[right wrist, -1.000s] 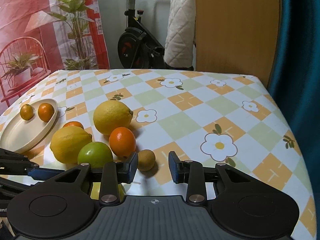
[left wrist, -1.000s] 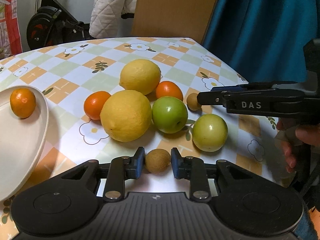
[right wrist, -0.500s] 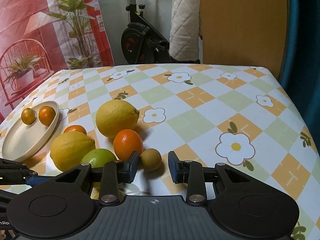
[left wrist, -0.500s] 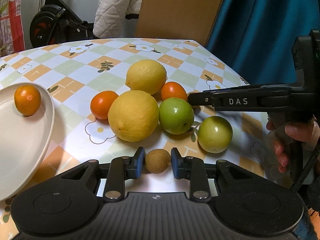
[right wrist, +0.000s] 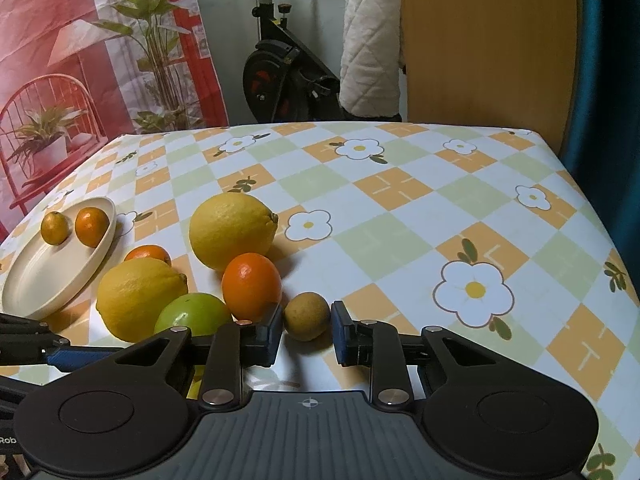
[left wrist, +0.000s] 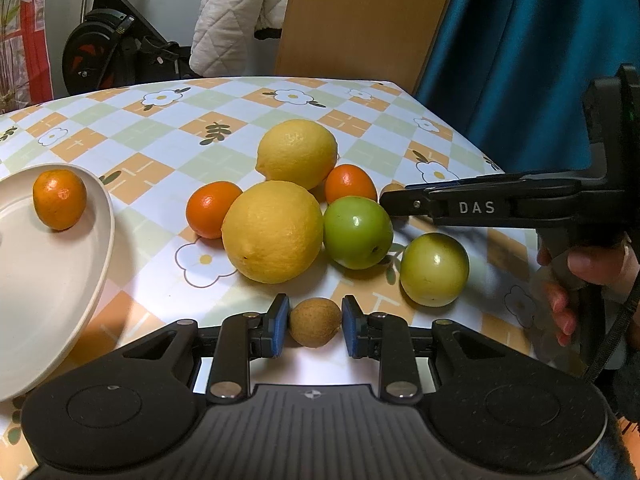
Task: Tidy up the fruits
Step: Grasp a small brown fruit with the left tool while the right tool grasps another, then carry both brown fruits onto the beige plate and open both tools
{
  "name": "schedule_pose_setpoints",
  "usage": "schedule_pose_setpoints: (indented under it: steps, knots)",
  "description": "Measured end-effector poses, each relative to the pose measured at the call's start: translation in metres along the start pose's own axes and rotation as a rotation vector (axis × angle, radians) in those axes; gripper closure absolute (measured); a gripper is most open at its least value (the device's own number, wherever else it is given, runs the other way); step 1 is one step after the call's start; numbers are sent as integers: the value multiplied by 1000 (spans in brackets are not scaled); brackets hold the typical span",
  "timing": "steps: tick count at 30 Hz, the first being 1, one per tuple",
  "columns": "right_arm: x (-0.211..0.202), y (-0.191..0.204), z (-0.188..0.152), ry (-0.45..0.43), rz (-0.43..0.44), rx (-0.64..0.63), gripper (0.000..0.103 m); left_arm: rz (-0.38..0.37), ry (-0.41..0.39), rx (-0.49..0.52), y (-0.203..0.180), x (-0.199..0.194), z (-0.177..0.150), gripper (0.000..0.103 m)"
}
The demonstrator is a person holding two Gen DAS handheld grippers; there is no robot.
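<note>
Left wrist view: left gripper [left wrist: 315, 324] clenched on small brown fruit [left wrist: 315, 327], table-level at 6 o'clock; plate [left wrist: 60, 304] at 9 o'clock. Lift straight, skirt big lemon [left wrist: 272, 232]

Right wrist view: right gripper [right wrist: 305, 330], jaws just closing, pads touching second brown fruit [right wrist: 306, 316]; orange [right wrist: 251, 286] crowds at 11 o'clock. Confirm squeeze before lifting, avoid nudging neighbour

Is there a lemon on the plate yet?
No: the plate holds only two small orange fruits, and both lemons lie on the tablecloth.
</note>
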State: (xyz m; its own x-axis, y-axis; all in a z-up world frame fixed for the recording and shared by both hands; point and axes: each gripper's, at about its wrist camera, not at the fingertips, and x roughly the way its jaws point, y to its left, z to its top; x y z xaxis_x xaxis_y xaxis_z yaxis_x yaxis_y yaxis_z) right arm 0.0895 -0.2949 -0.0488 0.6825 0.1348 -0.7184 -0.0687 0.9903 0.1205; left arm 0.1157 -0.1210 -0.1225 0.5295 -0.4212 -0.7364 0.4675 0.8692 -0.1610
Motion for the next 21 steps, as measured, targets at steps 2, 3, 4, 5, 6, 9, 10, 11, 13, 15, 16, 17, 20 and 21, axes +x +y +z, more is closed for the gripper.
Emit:
schedule_pose_setpoints:
  steps: [2, 3, 4, 5, 6, 9, 10, 11, 13, 15, 16, 17, 20, 21]
  knots:
    - [-4, 0, -1, -8, -8, 2, 79, 2, 1, 0, 0, 0, 0, 73]
    - [-7, 1, -1, -13, -13, 2, 79, 4, 1, 0, 0, 0, 0, 73]
    - [-9, 1, -2, -17, -18, 3, 79, 6, 2, 0, 0, -1, 0, 73]
    - [-12, 1, -3, -23, -24, 5, 79, 7, 1, -2, 1, -1, 0, 73]
    - [-15, 1, -4, -28, -28, 7, 79, 6, 0, -4, 2, -2, -1, 73]
    - [-23, 3, -7, -40, -37, 18, 79, 4, -8, -7, 2, -6, -1, 73]
    - [-26, 3, -8, -44, -38, 21, 79, 4, -10, -6, 2, -7, -1, 73]
    - [-29, 4, -9, -47, -40, 24, 79, 3, -13, -6, 2, -9, -1, 73]
    - [-33, 6, -11, -53, -43, 28, 79, 2, -19, -5, 3, -11, -1, 73]
    - [-38, 8, -12, -57, -45, 32, 79, 1, -27, -7, 4, -15, -2, 73]
    - [-40, 10, -12, -59, -47, 33, 79, 1, -32, -8, 5, -17, -2, 73]
    - [-42, 11, -13, -61, -47, 34, 79, 1, -37, -9, 6, -19, -2, 73]
    - [-46, 17, -13, -63, -47, 30, 79, 4, -53, -17, 8, -25, -2, 73]
    - [-48, 19, -12, -63, -47, 28, 79, 5, -59, -21, 9, -26, -2, 73]
